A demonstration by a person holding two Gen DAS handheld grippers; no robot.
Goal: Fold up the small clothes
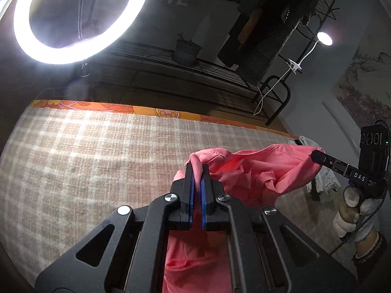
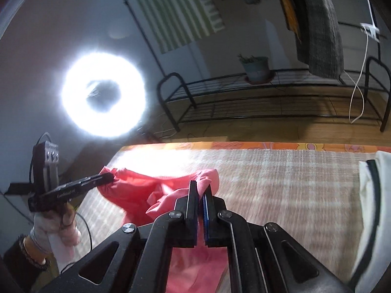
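Observation:
A small pink garment [image 1: 259, 168] hangs stretched between my two grippers above a checked blanket [image 1: 97, 161]. My left gripper [image 1: 197, 167] is shut on one corner of it. My right gripper [image 2: 200, 186] is shut on the other corner of the pink garment [image 2: 136, 190]. The right gripper also shows at the right of the left wrist view [image 1: 315, 155], the left gripper at the left of the right wrist view [image 2: 110, 177]. The cloth sags in folds between them, and part hangs below each gripper.
A white garment [image 1: 322, 180] lies at the blanket's right side, also in the right wrist view [image 2: 369, 190]. An orange patterned sheet [image 2: 268, 145] edges the far side. Beyond stand a ring light [image 1: 80, 19], a black metal rack [image 2: 268, 97] and a potted plant [image 2: 256, 68].

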